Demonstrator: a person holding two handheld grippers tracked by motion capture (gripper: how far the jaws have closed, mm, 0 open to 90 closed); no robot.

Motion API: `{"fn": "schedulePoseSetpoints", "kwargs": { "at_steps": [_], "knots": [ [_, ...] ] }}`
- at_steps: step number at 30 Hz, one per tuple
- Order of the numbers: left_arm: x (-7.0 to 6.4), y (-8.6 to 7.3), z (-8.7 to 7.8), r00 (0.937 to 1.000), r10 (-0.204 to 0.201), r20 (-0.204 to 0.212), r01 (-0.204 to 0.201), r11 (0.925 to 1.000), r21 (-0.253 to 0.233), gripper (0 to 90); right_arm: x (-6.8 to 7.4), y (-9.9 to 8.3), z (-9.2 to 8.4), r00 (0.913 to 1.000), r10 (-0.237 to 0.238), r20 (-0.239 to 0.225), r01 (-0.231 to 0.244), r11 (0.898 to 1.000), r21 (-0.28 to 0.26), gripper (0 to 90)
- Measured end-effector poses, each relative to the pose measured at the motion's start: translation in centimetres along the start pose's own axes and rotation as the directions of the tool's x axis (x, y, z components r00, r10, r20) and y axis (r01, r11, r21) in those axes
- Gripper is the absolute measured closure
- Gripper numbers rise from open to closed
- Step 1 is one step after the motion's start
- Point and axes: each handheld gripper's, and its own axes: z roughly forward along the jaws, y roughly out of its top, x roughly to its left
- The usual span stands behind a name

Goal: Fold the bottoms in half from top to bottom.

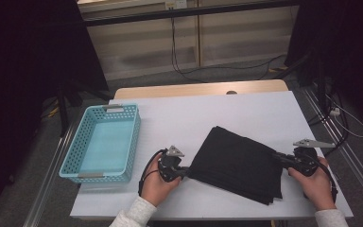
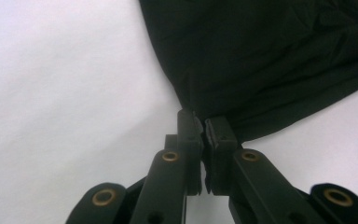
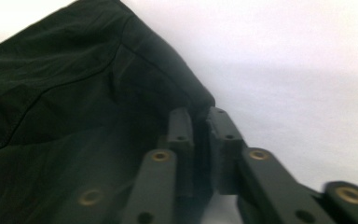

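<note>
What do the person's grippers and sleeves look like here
Both the left gripper and the right gripper are black, with two flat jaws on brass-riveted linkage arms. Each carries a grey three-cornered plate on top and trails a black cable. The sleeves are light grey.

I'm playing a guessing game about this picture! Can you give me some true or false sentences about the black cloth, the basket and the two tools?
1. The left tool pinches a corner of the black cloth. True.
2. The blue basket has the cloth inside it. False: it is empty, and the cloth lies on the white table.
3. The right tool grips the cloth too. True.
4. The cloth is rolled into a ball. False: it lies folded flat.
5. The basket sits right of the cloth. False: left.
</note>
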Motion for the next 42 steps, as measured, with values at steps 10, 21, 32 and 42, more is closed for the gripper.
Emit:
{"fn": "schedulePoseSetpoints", "kwargs": {
  "at_steps": [10,21,32,42],
  "knots": [
    [2.5,1.1,-1.1,0.999,-0.036,-0.027,0.035,0.9987,-0.036,86.8,0.7,0.8,-1.4,0.9997,0.012,0.022,-0.01,0.997,-0.074,36.7],
    [5.7,2.6,-1.9,0.9942,-0.074,-0.079,0.074,0.9973,0.002,86.8,3.1,0.4,-0.6,0.9997,0.022,0.011,-0.021,0.997,-0.076,30.1],
    [8.2,3.4,-1.9,0.9869,-0.125,-0.102,0.127,0.9918,0.015,86.3,7.4,-0.7,1.7,0.9988,-0.048,-0.012,0.048,0.999,0.021,29.8],
    [7.9,3.6,-2.8,0.9781,-0.18,-0.104,0.178,0.9835,-0.031,44.8,8.7,-1.8,1.7,0.9941,-0.107,0.014,0.107,0.994,0.029,38.7]
  ]
}}
